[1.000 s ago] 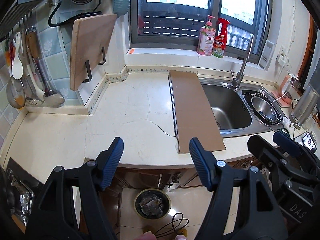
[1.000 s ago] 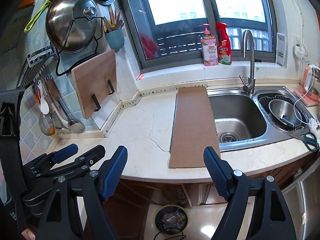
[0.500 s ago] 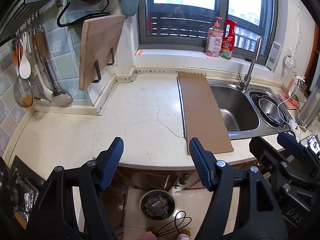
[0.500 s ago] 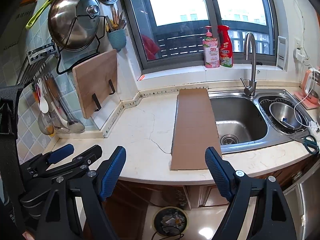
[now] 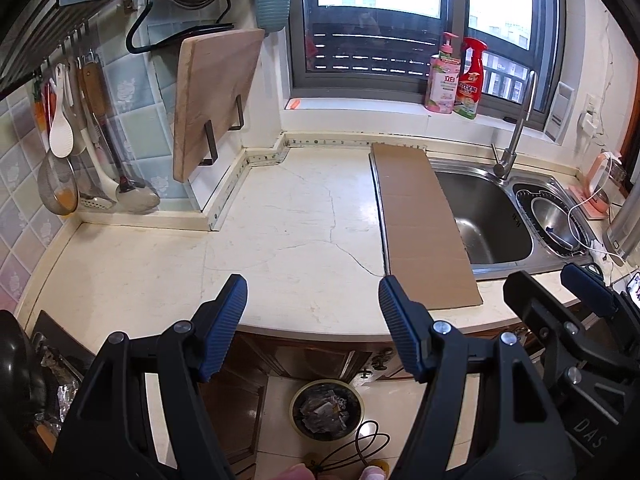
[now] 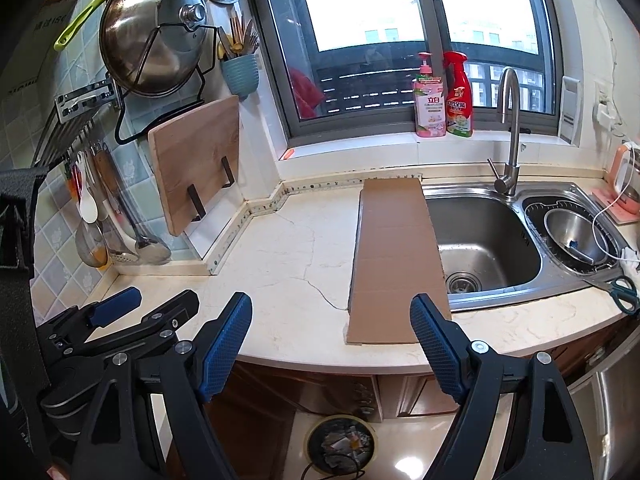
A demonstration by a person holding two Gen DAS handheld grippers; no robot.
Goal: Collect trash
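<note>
A long brown cardboard sheet (image 5: 422, 224) lies flat on the cream countertop (image 5: 280, 240), covering the left edge of the steel sink (image 5: 488, 216); it also shows in the right wrist view (image 6: 396, 256). A round trash bin (image 5: 326, 408) with crumpled trash stands on the floor below the counter, also in the right wrist view (image 6: 340, 442). My left gripper (image 5: 312, 312) is open and empty, held before the counter's front edge. My right gripper (image 6: 332, 332) is open and empty, near the cardboard's front end.
A wooden cutting board (image 5: 212, 100) leans on a rack at the left wall, with hanging ladles (image 5: 100, 168) beside it. Two bottles (image 5: 456, 76) stand on the window sill. A faucet (image 6: 508, 128), a steel bowl (image 6: 572, 236) and scissors (image 6: 620, 292) are at the right.
Both grippers have drawn slightly back and up from the counter, with the left view shifting left. Both stay open and empty. Nothing on the counter has moved.
</note>
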